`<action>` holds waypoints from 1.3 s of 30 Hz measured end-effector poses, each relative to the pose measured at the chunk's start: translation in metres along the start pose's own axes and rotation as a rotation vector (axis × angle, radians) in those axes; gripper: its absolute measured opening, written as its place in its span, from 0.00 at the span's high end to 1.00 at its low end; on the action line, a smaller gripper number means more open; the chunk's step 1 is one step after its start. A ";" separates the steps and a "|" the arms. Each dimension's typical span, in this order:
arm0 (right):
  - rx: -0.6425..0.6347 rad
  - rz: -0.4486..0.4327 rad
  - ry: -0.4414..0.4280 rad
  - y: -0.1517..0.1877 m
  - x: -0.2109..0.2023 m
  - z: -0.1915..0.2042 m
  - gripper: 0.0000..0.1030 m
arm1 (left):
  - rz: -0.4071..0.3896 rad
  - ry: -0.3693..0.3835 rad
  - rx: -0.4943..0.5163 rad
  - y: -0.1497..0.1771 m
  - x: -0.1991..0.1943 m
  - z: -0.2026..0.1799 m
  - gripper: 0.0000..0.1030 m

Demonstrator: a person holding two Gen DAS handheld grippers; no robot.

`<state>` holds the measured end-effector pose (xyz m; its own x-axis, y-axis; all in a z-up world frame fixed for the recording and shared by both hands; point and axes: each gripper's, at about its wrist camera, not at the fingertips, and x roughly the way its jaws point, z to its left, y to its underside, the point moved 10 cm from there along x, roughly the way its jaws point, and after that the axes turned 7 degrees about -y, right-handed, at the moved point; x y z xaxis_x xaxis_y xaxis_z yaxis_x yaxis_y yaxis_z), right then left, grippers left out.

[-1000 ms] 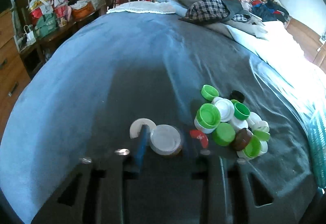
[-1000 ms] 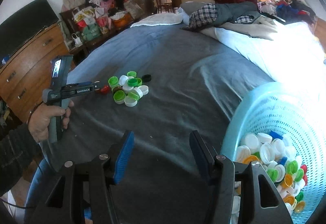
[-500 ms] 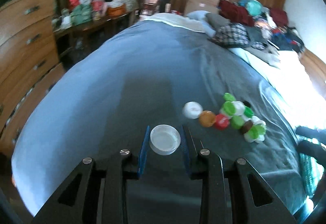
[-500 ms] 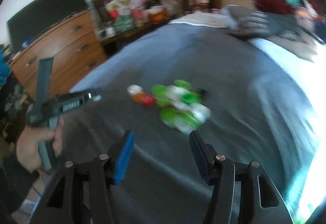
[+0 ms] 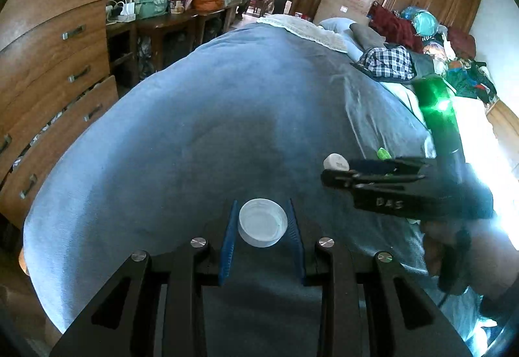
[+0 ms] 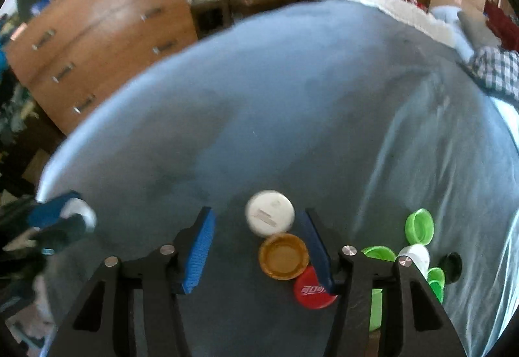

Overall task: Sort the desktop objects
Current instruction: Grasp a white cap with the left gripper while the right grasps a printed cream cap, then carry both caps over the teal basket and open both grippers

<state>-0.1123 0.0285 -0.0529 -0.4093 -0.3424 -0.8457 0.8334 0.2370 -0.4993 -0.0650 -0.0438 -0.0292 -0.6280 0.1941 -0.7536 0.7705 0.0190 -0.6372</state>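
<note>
Far left in the right wrist view: left gripper (image 6: 69, 220), blurred, pinching a clear cap (image 6: 81, 212) off the blue blanket (image 6: 259, 97), well apart from the other caps. Confirmed in the left wrist view: clear cap (image 5: 262, 222), open side up, between the blue pads (image 5: 228, 238), both seemingly touching its rim. Judged one cap picked and in transit, not yet sorted anywhere visible.

Centre: right gripper (image 6: 259, 246), fingers spread wide and holding nothing, low over the near end of the pile. White cap (image 6: 270, 217) and orange cap (image 6: 283, 256) lying between the pads, nearer the right one; red cap (image 6: 314, 290) just beside it, partly hidden behind the right finger. Probably about to close on one of these; which one, impossible to tell.

Right: green caps (image 6: 419, 225), a second white cap (image 6: 416, 255) and a black cap (image 6: 452, 263) clustered together, some touching, apparently untouched.

No bin or sorted groups in sight in either view. Overall judgement: early, most of the pile still left.
</note>
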 end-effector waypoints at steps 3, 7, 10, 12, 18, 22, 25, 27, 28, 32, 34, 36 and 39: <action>0.015 -0.023 0.003 0.001 -0.004 -0.005 0.67 | 0.004 -0.001 0.006 0.002 0.001 -0.003 0.75; 0.001 -0.134 -0.005 -0.008 -0.043 0.007 0.68 | -0.009 -0.010 0.014 0.002 -0.009 -0.003 0.75; -0.026 -0.224 -0.002 -0.002 -0.096 0.028 0.68 | -0.021 -0.012 0.038 -0.001 -0.019 -0.012 0.75; -0.034 -0.261 0.014 0.018 -0.132 0.040 0.67 | -0.033 -0.012 0.074 -0.005 -0.026 -0.026 0.75; 0.084 -0.303 0.052 0.085 -0.206 0.032 0.67 | -0.067 0.033 0.158 -0.007 -0.047 -0.083 0.75; 0.112 -0.331 0.116 0.122 -0.255 0.017 0.67 | -0.084 0.068 0.229 -0.003 -0.066 -0.129 0.75; 0.141 -0.359 0.168 0.140 -0.287 0.002 0.67 | -0.087 0.091 0.288 0.002 -0.077 -0.162 0.75; 0.167 -0.381 0.206 0.153 -0.309 -0.011 0.67 | -0.090 0.105 0.317 0.004 -0.082 -0.179 0.75; 0.178 -0.389 0.217 0.160 -0.318 -0.016 0.67 | -0.092 0.119 0.341 0.007 -0.087 -0.194 0.75; 0.226 -0.426 0.267 0.185 -0.354 -0.034 0.67 | -0.102 0.159 0.424 0.017 -0.102 -0.243 0.75; 0.253 -0.446 0.291 0.197 -0.372 -0.043 0.67 | -0.101 0.183 0.458 0.022 -0.108 -0.265 0.75; 0.275 -0.461 0.313 0.207 -0.386 -0.053 0.67 | -0.103 0.206 0.486 0.028 -0.114 -0.285 0.75; 0.308 -0.479 0.346 0.224 -0.407 -0.068 0.67 | -0.099 0.241 0.531 0.036 -0.122 -0.317 0.75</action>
<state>0.2156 0.2823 0.1665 -0.8134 -0.0218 -0.5813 0.5770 -0.1572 -0.8015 0.0740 0.2438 0.0915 -0.6037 0.4352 -0.6680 0.5100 -0.4331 -0.7432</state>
